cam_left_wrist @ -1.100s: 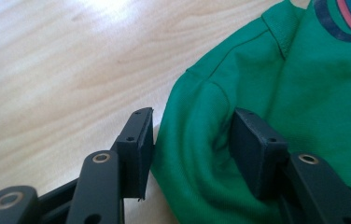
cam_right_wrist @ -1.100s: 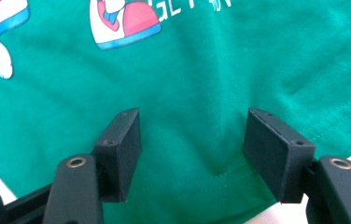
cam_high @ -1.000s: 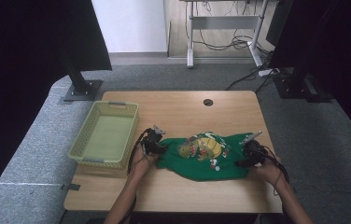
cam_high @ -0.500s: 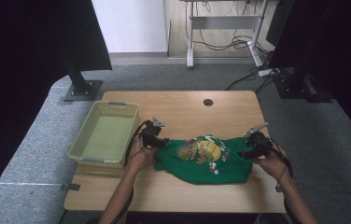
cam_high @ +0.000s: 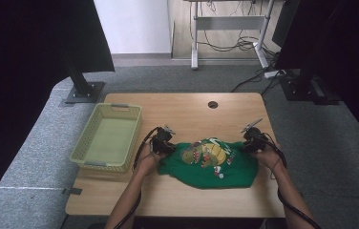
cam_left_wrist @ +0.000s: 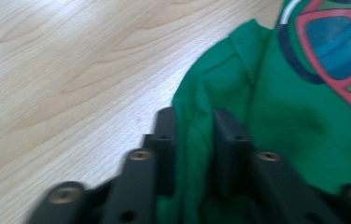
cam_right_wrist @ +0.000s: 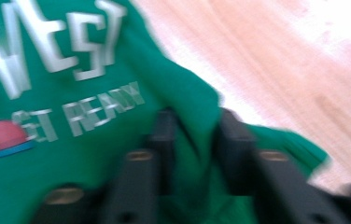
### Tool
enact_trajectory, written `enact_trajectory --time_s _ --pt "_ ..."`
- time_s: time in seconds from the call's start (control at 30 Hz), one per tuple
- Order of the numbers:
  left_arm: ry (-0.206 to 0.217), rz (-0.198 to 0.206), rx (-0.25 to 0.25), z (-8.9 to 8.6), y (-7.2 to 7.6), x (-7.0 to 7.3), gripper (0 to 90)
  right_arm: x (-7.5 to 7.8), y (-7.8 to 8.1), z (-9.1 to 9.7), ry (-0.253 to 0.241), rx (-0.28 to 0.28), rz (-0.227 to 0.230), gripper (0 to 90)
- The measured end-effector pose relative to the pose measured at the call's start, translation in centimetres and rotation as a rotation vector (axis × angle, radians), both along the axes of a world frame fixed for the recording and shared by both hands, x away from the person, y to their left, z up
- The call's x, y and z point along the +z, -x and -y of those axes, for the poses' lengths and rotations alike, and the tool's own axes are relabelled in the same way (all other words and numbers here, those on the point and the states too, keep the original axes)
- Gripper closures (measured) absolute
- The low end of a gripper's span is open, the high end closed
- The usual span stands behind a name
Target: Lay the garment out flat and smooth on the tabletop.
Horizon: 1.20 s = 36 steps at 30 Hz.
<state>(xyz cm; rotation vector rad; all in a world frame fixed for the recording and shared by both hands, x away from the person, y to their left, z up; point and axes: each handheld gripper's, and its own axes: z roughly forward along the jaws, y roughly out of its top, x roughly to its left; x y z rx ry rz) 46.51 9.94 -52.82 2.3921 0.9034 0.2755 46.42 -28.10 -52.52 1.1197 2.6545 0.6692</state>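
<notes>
A green shirt (cam_high: 206,164) is spread on the desk (cam_high: 187,109), beside a basket (cam_high: 108,138). Its far corners are pinched by the left tongs (cam_left_wrist: 193,135) and right tongs (cam_right_wrist: 196,135), each clamped on a fold. The cloth is judged light and limp, best held by its edges.

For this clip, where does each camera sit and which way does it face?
High view: above the person's side, looking forward and down on the wooden table; forearms and both claws show.
Left gripper view: rides the left claw, looking along its jaws, shut on the green printed T-shirt.
Right gripper view: rides the right claw, jaws pinching the same shirt.
All views share shirt and tabletop.
</notes>
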Motion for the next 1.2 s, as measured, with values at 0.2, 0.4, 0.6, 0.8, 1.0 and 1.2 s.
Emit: enact_trajectory --time_s 0.2,0.4,0.6,0.8,1.0,1.2 --pt "0.092 0.137 0.069 -1.6 0.5 2.8 83.5 1.9 1.2 0.5 0.012 -0.014 0.038 83.3" --pt "0.174 0.245 0.121 -3.2 1.1 6.0 83.5 5.5 2.3 2.4 -0.079 -0.055 0.090 83.3" --pt "0.222 0.290 0.268 -5.6 1.4 6.9 67.7 7.7 3.9 5.0 -0.115 -0.104 0.063 80.9" --pt "0.109 0.191 0.307 -4.9 0.5 3.4 42.9 4.3 3.9 4.7 -0.017 -0.082 -0.073 60.3" --pt "0.123 0.204 0.250 -3.5 1.0 4.5 36.0 5.6 3.2 4.6 -0.080 -0.120 0.037 42.5" --pt "0.095 0.164 0.199 -2.2 1.4 3.2 34.7 3.8 2.3 2.4 -0.092 -0.082 0.065 37.8"
